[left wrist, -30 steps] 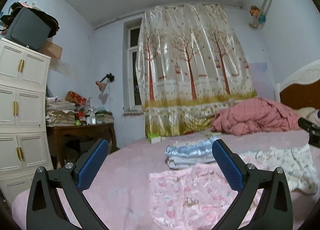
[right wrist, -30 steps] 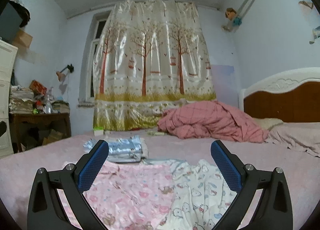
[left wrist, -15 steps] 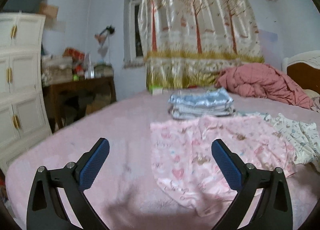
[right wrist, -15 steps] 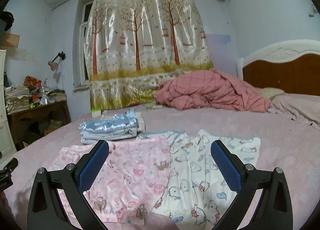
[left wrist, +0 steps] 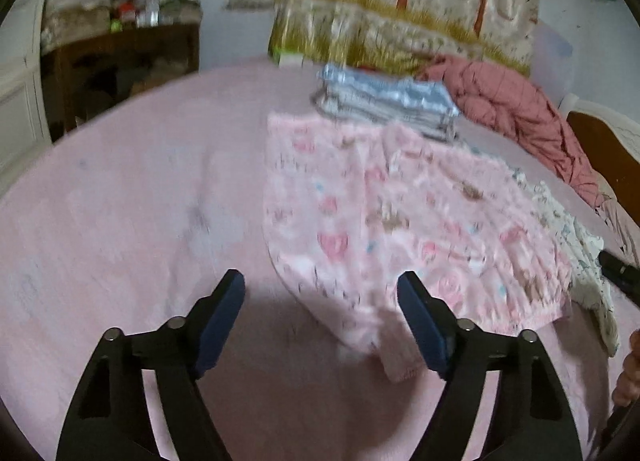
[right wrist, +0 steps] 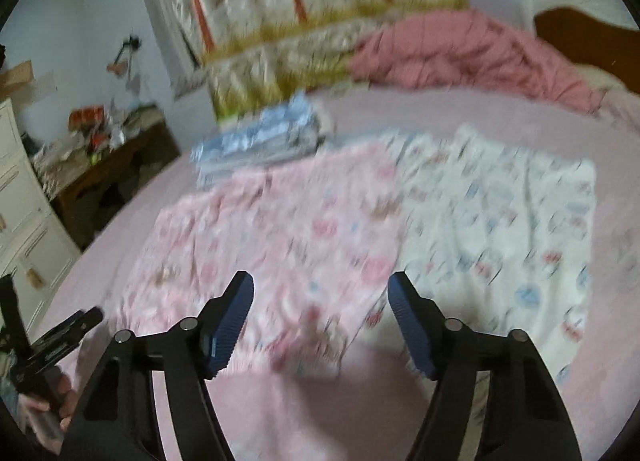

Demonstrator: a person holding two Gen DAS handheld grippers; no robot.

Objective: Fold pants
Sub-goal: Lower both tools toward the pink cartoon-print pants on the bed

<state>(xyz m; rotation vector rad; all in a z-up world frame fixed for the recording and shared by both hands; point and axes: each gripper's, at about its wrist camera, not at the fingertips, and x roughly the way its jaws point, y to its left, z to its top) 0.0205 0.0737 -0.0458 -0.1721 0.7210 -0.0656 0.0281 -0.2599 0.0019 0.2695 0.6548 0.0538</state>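
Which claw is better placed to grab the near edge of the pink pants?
Probably the right claw: the pink pants hem lies between its closing jaws. The left claw faces only their corner.

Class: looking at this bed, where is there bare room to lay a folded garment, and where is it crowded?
Free: bare sheet left of the pink pants. Crowded: folded stack, white pants, quilt.

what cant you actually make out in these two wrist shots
- Pink pants print: smeared by motion blur in both wrist views.
- White pants: left wrist view shows only a strip past the pink pair.
- Folded blue stack: item count blurred.
- Left hand-held gripper, right hand-held gripper: closing, nothing between; contact unclear.
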